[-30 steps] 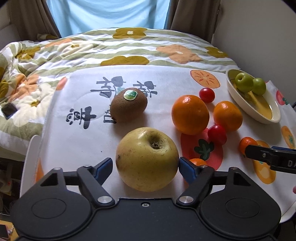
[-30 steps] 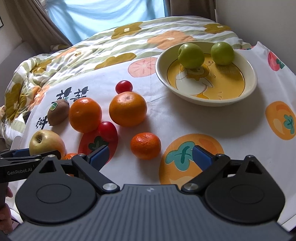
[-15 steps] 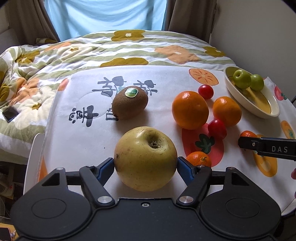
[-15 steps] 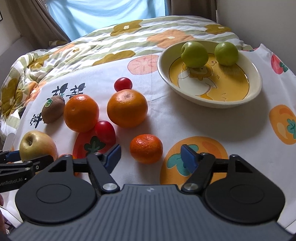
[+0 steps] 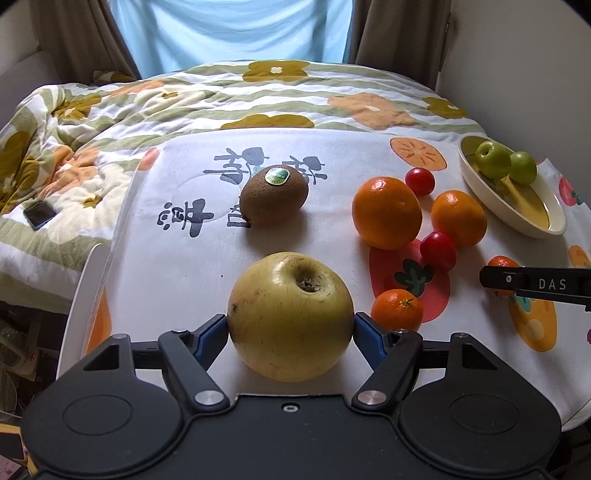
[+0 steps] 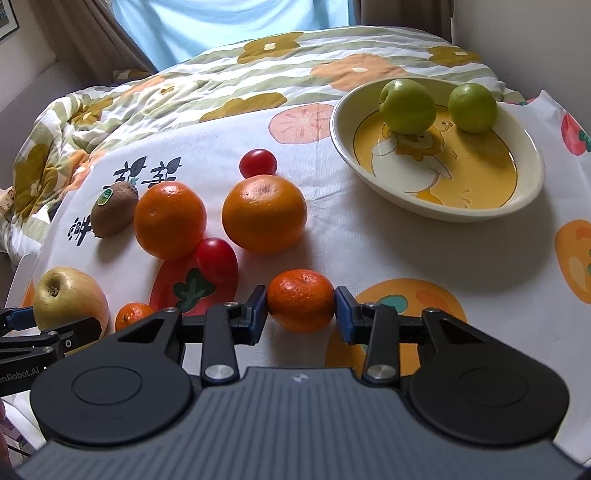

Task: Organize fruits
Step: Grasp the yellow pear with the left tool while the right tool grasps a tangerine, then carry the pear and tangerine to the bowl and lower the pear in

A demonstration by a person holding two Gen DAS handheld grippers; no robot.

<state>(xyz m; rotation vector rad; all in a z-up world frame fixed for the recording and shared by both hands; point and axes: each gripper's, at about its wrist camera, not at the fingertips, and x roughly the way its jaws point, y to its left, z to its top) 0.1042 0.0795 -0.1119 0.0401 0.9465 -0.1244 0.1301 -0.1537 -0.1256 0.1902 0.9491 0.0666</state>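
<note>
A flowered quilt [image 5: 229, 99] is spread beneath pale blue curtains [image 5: 236, 29], with a dark phone [image 5: 39, 214] laid on its left side.

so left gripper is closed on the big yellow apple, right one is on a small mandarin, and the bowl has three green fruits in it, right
Not quite: the bowl holds two green fruits, not three, as the right wrist view shows. The rest stands: the left gripper is on the yellow apple, the right gripper on the small mandarin.
</note>
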